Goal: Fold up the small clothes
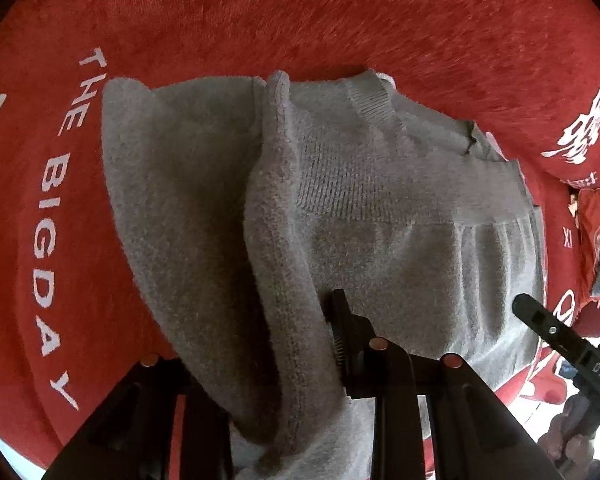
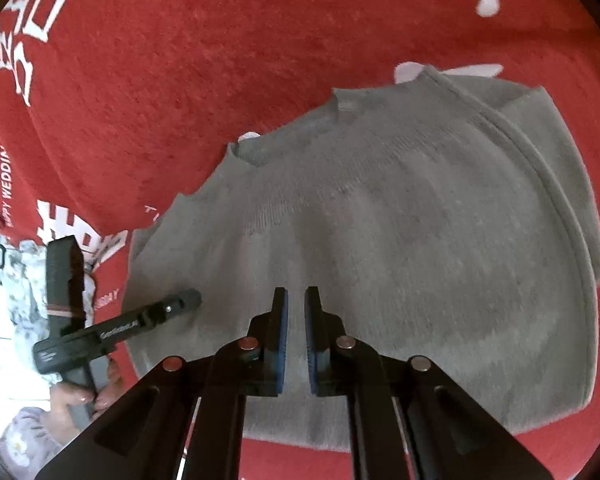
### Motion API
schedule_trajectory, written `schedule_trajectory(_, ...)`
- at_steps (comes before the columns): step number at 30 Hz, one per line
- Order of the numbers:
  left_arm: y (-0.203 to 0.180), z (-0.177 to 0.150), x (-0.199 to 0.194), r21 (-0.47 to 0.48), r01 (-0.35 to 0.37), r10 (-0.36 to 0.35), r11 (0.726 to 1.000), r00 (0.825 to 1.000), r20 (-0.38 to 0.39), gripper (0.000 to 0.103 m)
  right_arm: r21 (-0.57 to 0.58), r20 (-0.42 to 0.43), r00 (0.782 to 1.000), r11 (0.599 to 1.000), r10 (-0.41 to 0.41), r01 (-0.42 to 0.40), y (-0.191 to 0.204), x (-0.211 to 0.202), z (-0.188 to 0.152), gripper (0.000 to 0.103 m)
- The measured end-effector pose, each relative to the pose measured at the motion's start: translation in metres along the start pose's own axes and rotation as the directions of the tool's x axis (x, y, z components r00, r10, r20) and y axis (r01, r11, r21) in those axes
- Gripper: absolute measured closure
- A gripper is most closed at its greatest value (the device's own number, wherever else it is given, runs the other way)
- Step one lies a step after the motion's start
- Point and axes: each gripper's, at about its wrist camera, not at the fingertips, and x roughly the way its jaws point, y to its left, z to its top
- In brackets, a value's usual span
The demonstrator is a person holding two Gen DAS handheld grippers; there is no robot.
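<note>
From the left wrist, a grey knitted garment lies on a red fuzzy cloth, its ribbed neckband and ribbed side plain to see, and one thick fleecy fold is drawn up into the left gripper, whose black jaws are clamped on that fold, one finger showing and the other buried behind the fabric. White letters on the red cloth read "THE BIGDAY" down the left side, and at the far right edge the other tool's black finger reads "DAS". Over to the right wrist: here the same grey garment spreads wide and flat, soft and pilled, and the right gripper hovers over it with blue-lined pads nearly together, nothing between them. Only this view shows "HAPPY WEDDIN" on the red cloth, and a person's hand around the left tool's handle.
</note>
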Motion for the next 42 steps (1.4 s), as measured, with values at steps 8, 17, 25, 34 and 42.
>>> schedule_trajectory(8,-0.016,0.007,0.015,-0.035,-0.049,0.048,0.998,0.998,-0.031,0.059,-0.015,-0.114,0.993,0.999,-0.041,0.04,-0.019,0.025,-0.02,0.098)
schedule_trajectory(17,-0.036,0.003,0.006,0.01,-0.096,0.095,0.995,0.995,0.032,0.081,-0.065,-0.126,0.992,0.998,-0.012,0.004,-0.018,0.034,-0.02,0.099)
schedule_trajectory(25,-0.063,0.005,-0.037,0.039,-0.027,0.022,0.999,0.992,0.128,0.083,0.047,-0.138,0.982,0.991,0.132,-0.126,-0.041,0.031,-0.018,0.098)
schedule_trajectory(34,-0.199,0.011,-0.061,0.31,0.054,-0.114,0.949,0.977,0.18,0.083,0.218,-0.007,0.968,0.945,0.252,-0.245,-0.105,-0.029,-0.013,0.09)
schedule_trajectory(42,-0.291,0.005,0.029,0.394,0.038,-0.071,0.918,0.995,0.068,0.083,0.344,0.061,0.95,0.887,0.307,-0.309,-0.168,-0.051,-0.015,0.09)
